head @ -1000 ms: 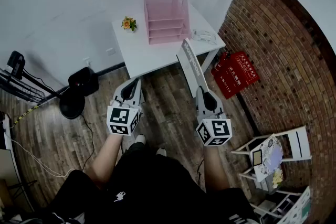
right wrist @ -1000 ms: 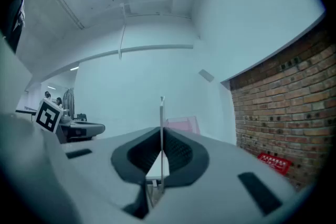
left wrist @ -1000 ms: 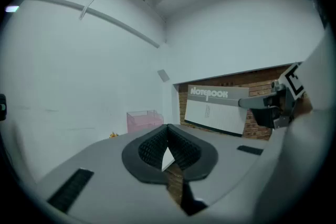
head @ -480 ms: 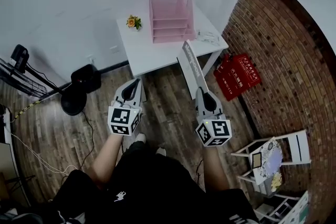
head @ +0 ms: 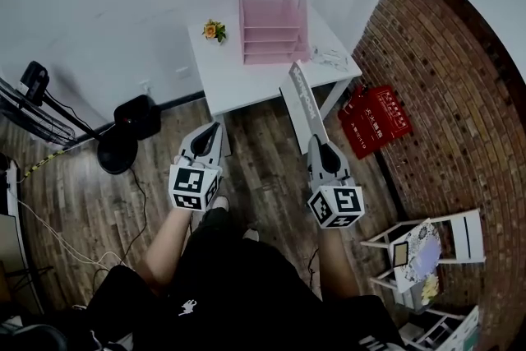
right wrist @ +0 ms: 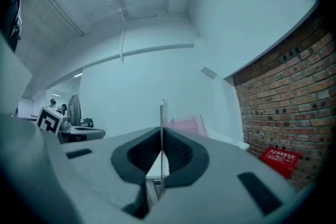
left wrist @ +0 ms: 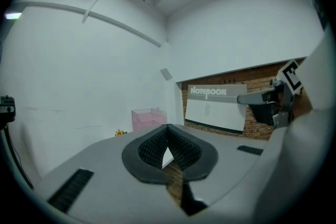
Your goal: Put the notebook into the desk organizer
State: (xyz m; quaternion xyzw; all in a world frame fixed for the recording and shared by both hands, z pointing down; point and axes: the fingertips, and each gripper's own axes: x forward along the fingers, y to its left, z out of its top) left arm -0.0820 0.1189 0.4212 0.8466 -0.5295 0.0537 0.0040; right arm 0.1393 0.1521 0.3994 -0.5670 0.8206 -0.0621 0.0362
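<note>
My right gripper (head: 316,145) is shut on the lower edge of a grey-and-white notebook (head: 302,97), which stands on edge out toward the white table (head: 238,82). In the right gripper view the notebook (right wrist: 163,128) shows edge-on between the pads. The pink see-through desk organizer (head: 273,20) stands at the back of the table, well beyond the notebook. My left gripper (head: 214,127) hovers over the wooden floor left of it, its tips (left wrist: 168,127) together on nothing. The left gripper view shows the notebook's cover (left wrist: 215,107) and the organizer (left wrist: 148,118).
A small pot of flowers (head: 215,30) and a clear object (head: 329,57) sit on the table beside the organizer. A red box (head: 376,117) leans by the brick wall. A black stand base (head: 115,154) and cables lie left; white racks (head: 427,247) stand right.
The table and organizer sit slightly further right and higher in the head view. Both grippers and the notebook keep their places and their grip.
</note>
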